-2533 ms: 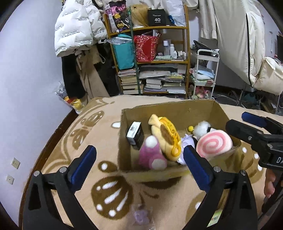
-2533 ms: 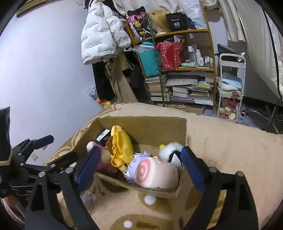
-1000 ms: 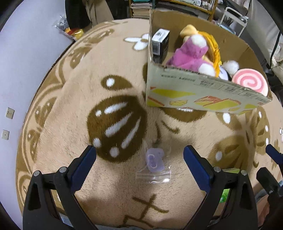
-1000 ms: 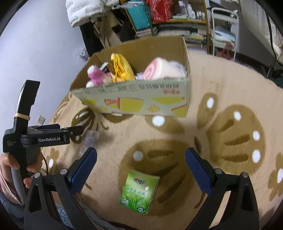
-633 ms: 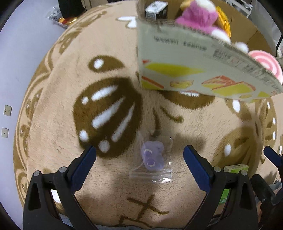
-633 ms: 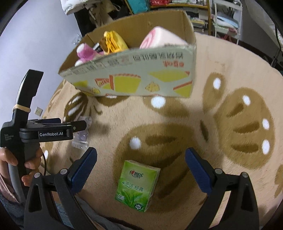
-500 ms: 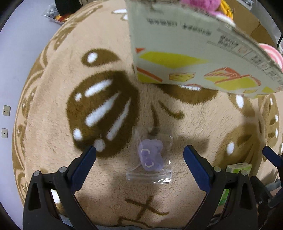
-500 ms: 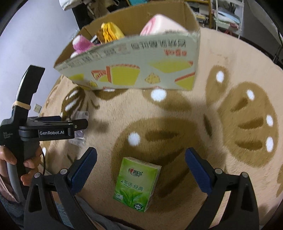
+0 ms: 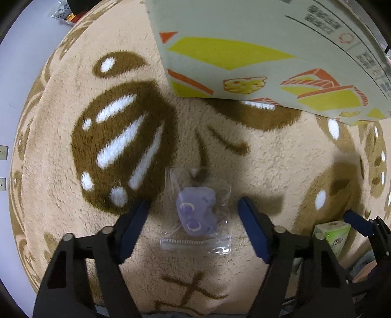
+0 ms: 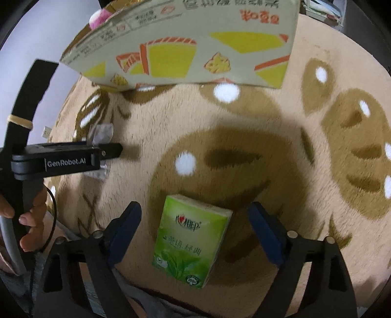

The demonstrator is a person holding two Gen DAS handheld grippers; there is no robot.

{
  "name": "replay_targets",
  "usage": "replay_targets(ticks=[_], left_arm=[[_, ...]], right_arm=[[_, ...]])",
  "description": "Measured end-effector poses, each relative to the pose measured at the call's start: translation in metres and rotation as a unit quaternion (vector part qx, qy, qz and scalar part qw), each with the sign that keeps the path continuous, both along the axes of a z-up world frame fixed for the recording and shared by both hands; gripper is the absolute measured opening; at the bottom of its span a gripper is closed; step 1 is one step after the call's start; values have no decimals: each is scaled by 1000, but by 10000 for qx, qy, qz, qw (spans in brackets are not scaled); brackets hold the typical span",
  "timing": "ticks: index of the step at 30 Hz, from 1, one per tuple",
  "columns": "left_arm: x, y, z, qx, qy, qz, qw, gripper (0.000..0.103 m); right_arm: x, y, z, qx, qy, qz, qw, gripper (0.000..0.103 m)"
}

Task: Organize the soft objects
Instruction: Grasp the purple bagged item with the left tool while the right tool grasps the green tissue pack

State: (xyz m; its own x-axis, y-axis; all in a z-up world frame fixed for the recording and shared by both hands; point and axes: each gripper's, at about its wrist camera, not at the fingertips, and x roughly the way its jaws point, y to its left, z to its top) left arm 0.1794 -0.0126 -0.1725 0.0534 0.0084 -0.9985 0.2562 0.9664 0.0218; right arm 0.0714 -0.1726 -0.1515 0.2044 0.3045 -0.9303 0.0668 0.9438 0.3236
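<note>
A small purple soft toy in a clear zip bag (image 9: 196, 213) lies on the beige rug. My left gripper (image 9: 194, 217) is open, its blue pads on either side of the bag, close above it. A green tissue pack (image 10: 189, 241) lies on the rug between the blue pads of my open right gripper (image 10: 195, 226). The pack also shows in the left wrist view (image 9: 333, 234). The cardboard box (image 10: 190, 46) with yellow and orange prints stands just beyond both; a pink plush (image 10: 99, 17) peeks over its rim.
The round beige rug (image 9: 122, 137) has brown paw patterns. My left gripper (image 10: 105, 153) and the hand holding it show at the left of the right wrist view. The box wall (image 9: 268, 49) stands close in front.
Both grippers have come down and forward toward the rug. The bagged toy now lies between the left pads and the tissue pack between the right pads. The box looms larger.
</note>
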Motion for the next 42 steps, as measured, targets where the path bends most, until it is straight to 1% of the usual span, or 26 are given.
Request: replay_targets(ticks=[1,3,6,7,11,15,17,18,22,25,27,30,31,34,36,39,42], left_arm=[[-1,0,1,-7,-16,-4,10000,64],[-6,1,3,-4,-47,-28,10000,53],[-15,-1,7,3,-109,-42,9999,50],[-16,-2,7,4,-130,-46,9999,49],[-22,1,12,45,-229,-104,9997,47],[-32,0,23,77,-380,-121,9992,47],[-37,-2,30,4,-475,-180,9987,46],[-39,-1,35,-69,-537,-184,9984,46],[-51,6,56,-169,-981,-162,9949,46],[-62,8,78,-350,-1440,-195,9888,46],[-71,10,94,-473,-1803,-245,9822,46],[-83,6,117,-625,-2323,-316,9701,46],[-88,7,125,-672,-2514,-336,9650,46],[-84,-6,145,-727,-2921,-362,9529,46],[-85,-4,153,-772,-3171,-368,9445,46],[-86,-3,163,-911,-3386,-377,9357,46],[-87,0,169,-959,-3595,-395,9274,46]], right_arm=[[0,3,-1,-42,15,22,10000,87],[0,6,-2,-161,59,50,9998,81],[2,13,-6,-351,101,64,9993,68],[2,12,-6,-342,86,49,9994,65],[2,9,-5,-307,-34,13,9995,62],[4,9,9,-510,-475,13,9976,60],[4,7,18,-541,-720,-26,9959,59],[4,6,23,-549,-879,-50,9946,59],[2,2,38,-539,-1254,-156,9905,59],[-1,-4,51,-495,-1569,-274,9860,59],[-4,-11,61,-480,-1799,-354,9819,59],[-7,-15,75,-447,-2147,-498,9744,59],[-8,-17,80,-440,-2252,-536,9718,59],[-12,-25,93,-454,-2560,-621,9636,59],[-11,-26,101,-517,-2792,-630,9568,59],[-9,-29,113,-555,-3092,-663,9471,59],[-7,-35,120,-534,-3257,-750,9410,59]])
